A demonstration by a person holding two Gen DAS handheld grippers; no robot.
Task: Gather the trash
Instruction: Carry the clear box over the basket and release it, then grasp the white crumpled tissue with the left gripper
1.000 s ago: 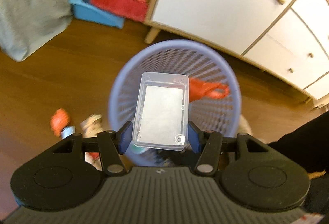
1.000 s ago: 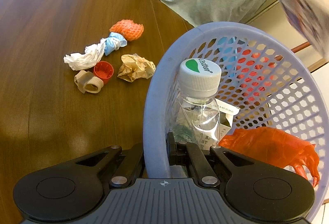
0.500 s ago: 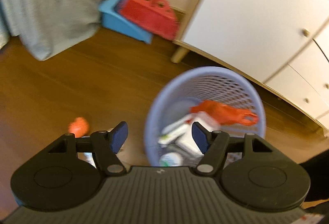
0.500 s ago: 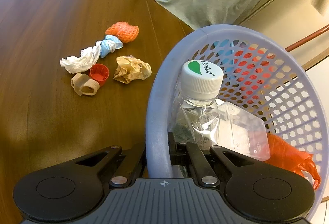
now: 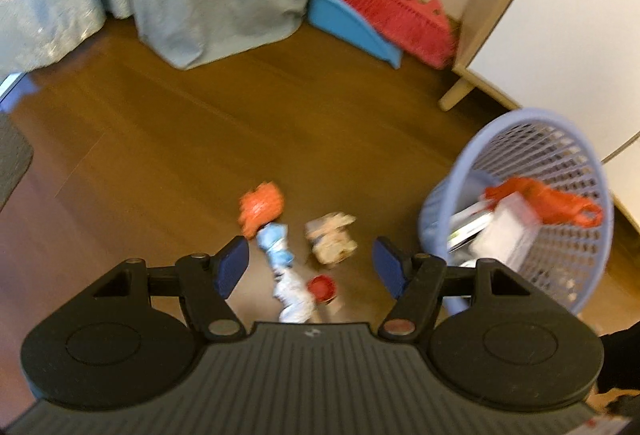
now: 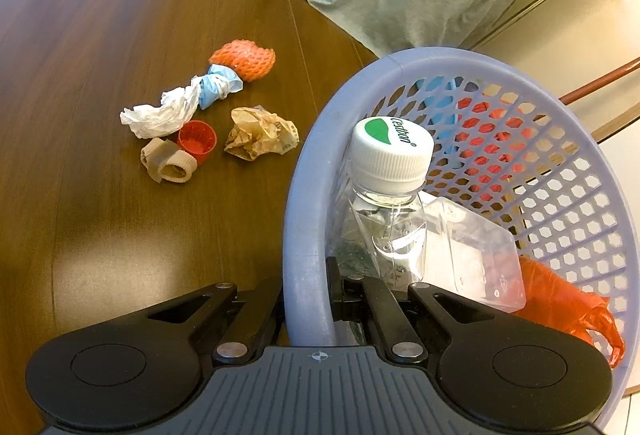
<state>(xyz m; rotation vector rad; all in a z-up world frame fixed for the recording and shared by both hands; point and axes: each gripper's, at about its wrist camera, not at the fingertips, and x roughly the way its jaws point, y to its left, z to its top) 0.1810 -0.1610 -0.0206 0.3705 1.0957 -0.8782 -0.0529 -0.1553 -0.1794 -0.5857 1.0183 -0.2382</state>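
— Six scraps left on the floor (image 6: 100,15); left gripper (image 5: 310,261) hangs half-open, empty, above them.
— Right gripper (image 6: 306,299) clamps the lavender basket's (image 6: 304,195) rim. Next, probably the crumpled brown paper (image 5: 331,237).

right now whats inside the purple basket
In the purple basket: a clear bottle with a white cap, a clear plastic tray and an orange bag. Whatever lies beneath them is covered.
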